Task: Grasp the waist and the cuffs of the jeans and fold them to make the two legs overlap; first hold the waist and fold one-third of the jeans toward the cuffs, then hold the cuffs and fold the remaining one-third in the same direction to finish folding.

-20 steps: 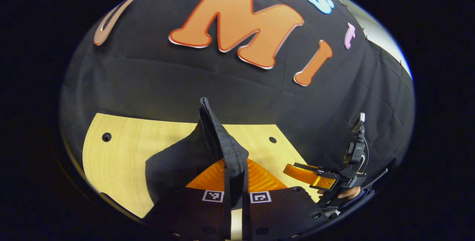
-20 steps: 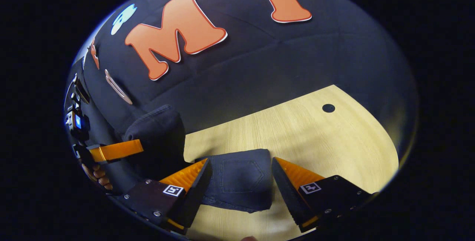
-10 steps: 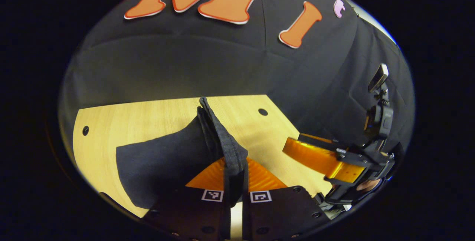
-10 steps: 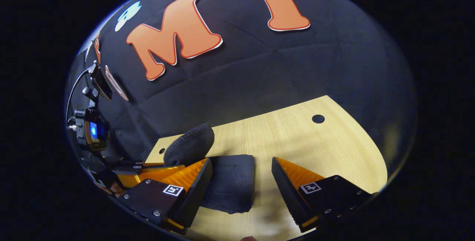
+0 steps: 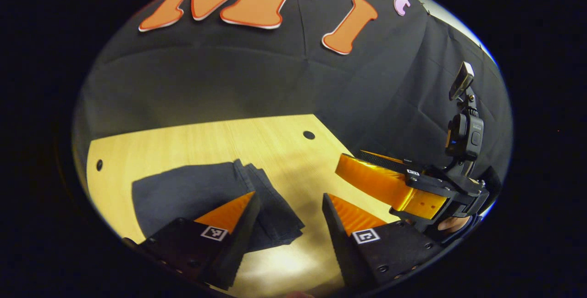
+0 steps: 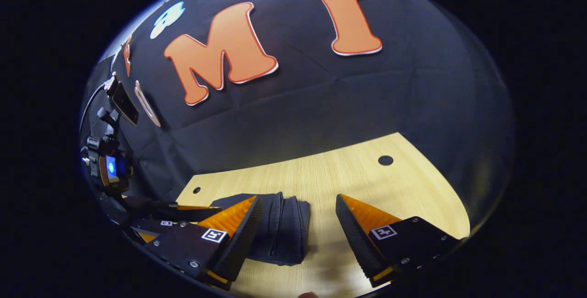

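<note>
The jeans [image 5: 202,197] lie folded in a flat, layered stack on the wooden tabletop [image 5: 275,142], untouched by either claw. The left claw [image 5: 289,224] hangs just above the stack's near edge, fingers spread apart and empty. The right claw [image 6: 298,229] is likewise spread wide and empty, the stack's stacked edges [image 6: 286,229] showing between its fingers.

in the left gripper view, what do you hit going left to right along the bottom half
small hole in the table → folded jeans → left gripper's own left finger → its right finger → right gripper → the black camera mounted on it
</note>
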### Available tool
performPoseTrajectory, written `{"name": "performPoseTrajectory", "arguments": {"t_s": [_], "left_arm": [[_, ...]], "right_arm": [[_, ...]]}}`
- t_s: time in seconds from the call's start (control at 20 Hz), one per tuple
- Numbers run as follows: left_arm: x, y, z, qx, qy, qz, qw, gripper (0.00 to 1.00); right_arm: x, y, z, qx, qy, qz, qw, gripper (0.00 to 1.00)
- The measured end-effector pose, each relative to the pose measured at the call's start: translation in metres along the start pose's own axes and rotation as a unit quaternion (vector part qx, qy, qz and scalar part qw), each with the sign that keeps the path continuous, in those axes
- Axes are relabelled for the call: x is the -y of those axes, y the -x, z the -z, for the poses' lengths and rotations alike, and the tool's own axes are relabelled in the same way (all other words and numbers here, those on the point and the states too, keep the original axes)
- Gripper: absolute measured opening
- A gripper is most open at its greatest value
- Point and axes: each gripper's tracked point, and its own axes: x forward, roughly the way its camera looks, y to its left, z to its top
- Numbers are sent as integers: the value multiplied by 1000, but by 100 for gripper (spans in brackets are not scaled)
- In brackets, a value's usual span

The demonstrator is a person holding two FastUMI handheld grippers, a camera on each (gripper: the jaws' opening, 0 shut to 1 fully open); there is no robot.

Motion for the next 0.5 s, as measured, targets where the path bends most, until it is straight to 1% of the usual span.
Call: {"name": "performPoseTrajectory", "arguments": {"t_s": [0.05,0.1,0.15,0.25,0.35,0.5], "left_arm": [[-6,6,-8,18,-5,-14,1000,87],[-12,13,-16,38,-10,-28,999,88],[-17,20,-25,59,-16,-45,997,93],[-27,44,-45,103,-27,-75,991,94],[-35,68,-58,147,-43,-103,983,96],[-58,97,-61,197,-56,-135,970,96]], "right_arm": [[-5,7,-7,18,15,1,1000,98],[-13,12,-16,35,31,2,999,98],[-21,19,-22,50,43,4,998,98],[-39,38,-33,78,62,3,995,98],[-59,60,-43,108,77,3,991,98],[-81,83,-62,168,104,25,980,97]]}}
